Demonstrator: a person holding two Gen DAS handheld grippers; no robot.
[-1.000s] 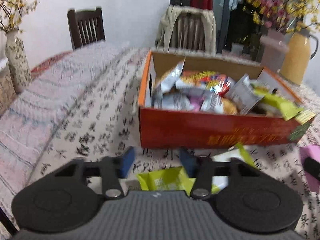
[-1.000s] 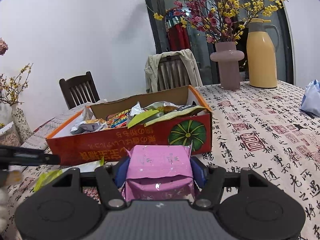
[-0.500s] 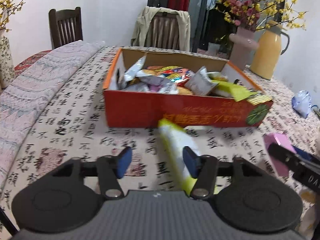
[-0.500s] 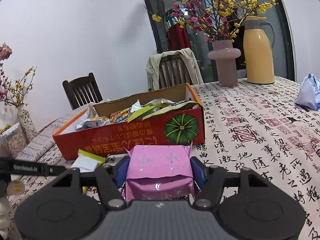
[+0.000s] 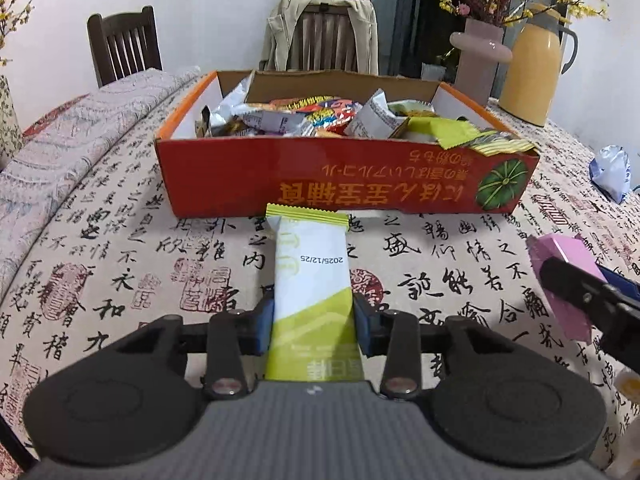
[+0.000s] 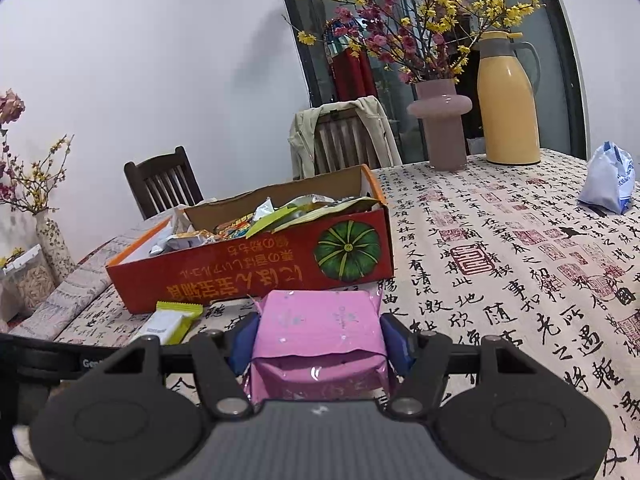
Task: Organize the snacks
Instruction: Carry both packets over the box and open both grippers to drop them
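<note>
Covering the table, a calligraphy cloth (image 5: 120,248); both jaws pinch snacks, green-white (image 5: 312,280), pink (image 6: 320,328).

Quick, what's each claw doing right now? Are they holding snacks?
Left claw: closed on the green-and-white snack bar.
Right claw: closed on the pink packet.
</note>
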